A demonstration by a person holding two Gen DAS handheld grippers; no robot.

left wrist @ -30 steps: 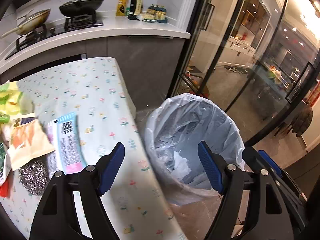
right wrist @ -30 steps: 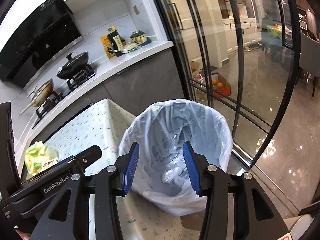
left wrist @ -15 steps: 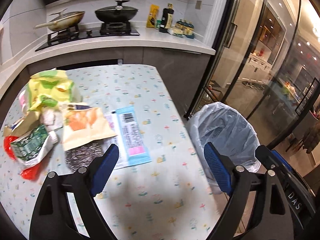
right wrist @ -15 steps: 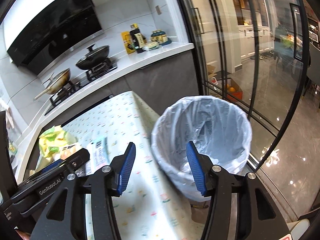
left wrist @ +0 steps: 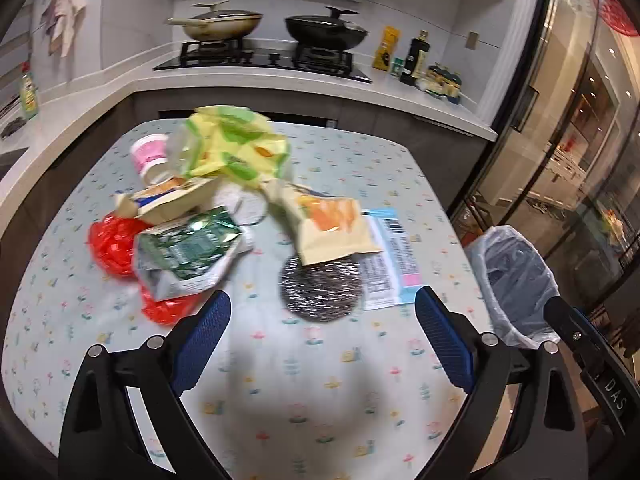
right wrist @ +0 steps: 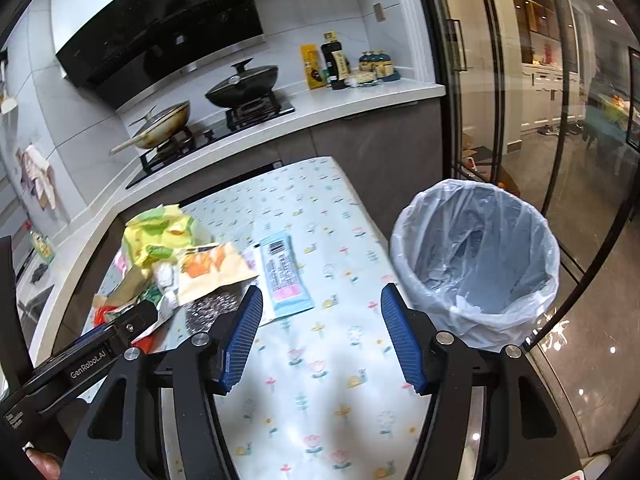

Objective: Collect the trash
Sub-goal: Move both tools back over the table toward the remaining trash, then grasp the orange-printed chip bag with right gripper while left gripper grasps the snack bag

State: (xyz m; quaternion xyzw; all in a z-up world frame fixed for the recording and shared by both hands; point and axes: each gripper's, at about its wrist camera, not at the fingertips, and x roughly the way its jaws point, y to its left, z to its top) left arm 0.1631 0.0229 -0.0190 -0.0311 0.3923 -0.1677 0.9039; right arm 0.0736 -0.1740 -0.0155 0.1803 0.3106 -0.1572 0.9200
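Note:
A pile of trash lies on the flowered table (left wrist: pixel 320 360): a steel scourer (left wrist: pixel 320 288), a cream and orange snack bag (left wrist: pixel 332 232), a blue and white wrapper (left wrist: pixel 390 260), a green foil bag (left wrist: pixel 188 248), red plastic (left wrist: pixel 110 240), a yellow-green bag (left wrist: pixel 236 144) and a pink cup (left wrist: pixel 150 158). My left gripper (left wrist: pixel 322 340) is open and empty above the table, just in front of the scourer. My right gripper (right wrist: pixel 320 332) is open and empty over the table's right part, near the blue wrapper (right wrist: pixel 282 272). The lined bin (right wrist: pixel 476 256) stands beside the table at the right.
A kitchen counter with a hob, a wok (left wrist: pixel 218 26) and a black pan (left wrist: pixel 326 30) runs behind the table. Bottles (left wrist: pixel 416 58) stand at its right end. Glass sliding doors (right wrist: pixel 520 80) rise behind the bin (left wrist: pixel 514 276).
Both grippers have swung left from over the bin to over the table. The trash pile now fills the left wrist view. Both stay open and empty.

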